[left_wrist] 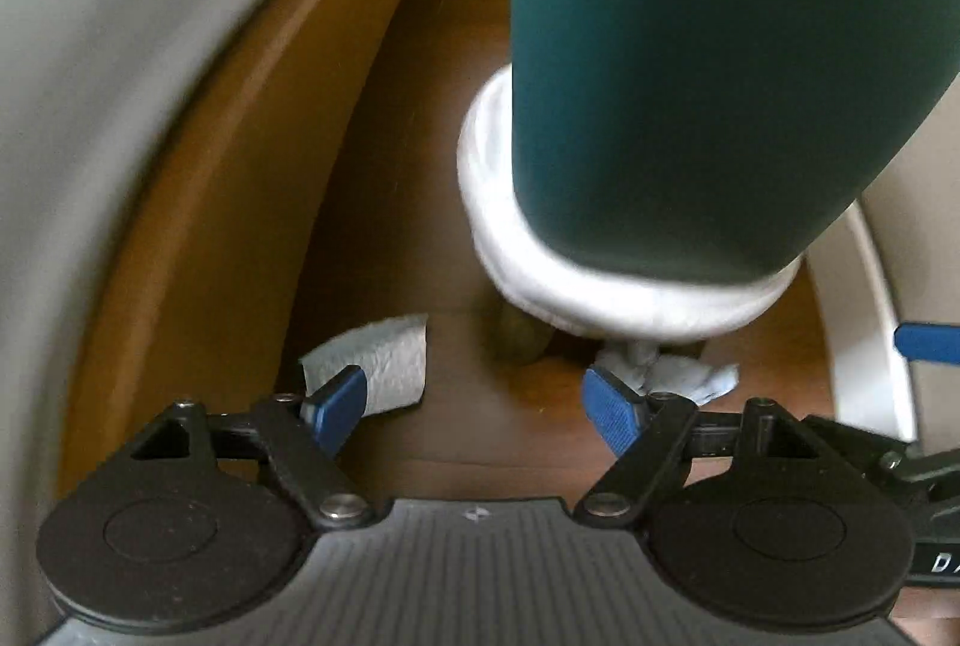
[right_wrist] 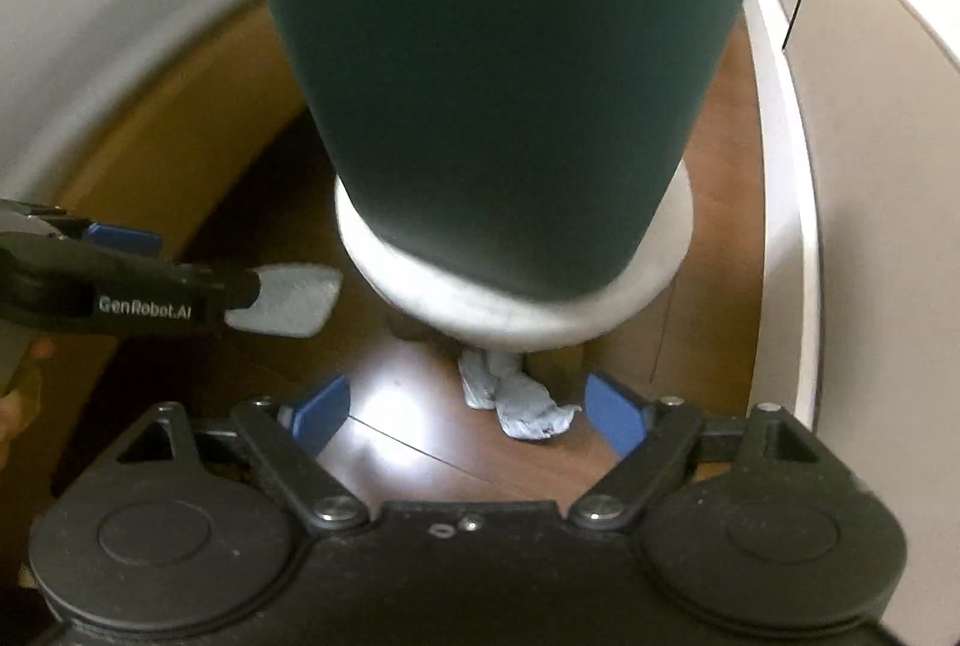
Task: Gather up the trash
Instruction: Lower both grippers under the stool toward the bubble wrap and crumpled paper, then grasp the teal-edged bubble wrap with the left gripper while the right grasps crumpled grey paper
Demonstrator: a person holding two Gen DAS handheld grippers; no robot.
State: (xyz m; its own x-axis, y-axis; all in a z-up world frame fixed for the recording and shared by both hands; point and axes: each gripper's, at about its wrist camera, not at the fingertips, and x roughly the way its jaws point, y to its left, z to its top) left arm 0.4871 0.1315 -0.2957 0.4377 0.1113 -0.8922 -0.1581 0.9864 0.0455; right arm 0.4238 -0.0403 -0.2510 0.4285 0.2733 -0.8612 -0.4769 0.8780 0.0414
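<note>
Two grippers, both jaws wide apart, nothing between the blue pads. Left gripper (left_wrist: 474,403) points down at the brown wooden floor (left_wrist: 420,238); right gripper (right_wrist: 465,409) does likewise.

Two pieces of trash on the floor. The flat tissue (left_wrist: 384,364) lies just past the left gripper's left pad. The crumpled tissue wad (right_wrist: 519,403) sits between the right gripper's pads, nearer the right one, untouched; in the left wrist view it is just beyond the right pad.

One dark green bin (right_wrist: 498,69) with a white liner rim (right_wrist: 480,310) stands just behind the wad.

Only the right wrist view shows the left gripper's side, lettered "GenRobot.AI", covering part of the flat tissue. Only the left wrist view shows that tissue's full width. Blurred pale furniture (left_wrist: 120,45) sits on the left.
</note>
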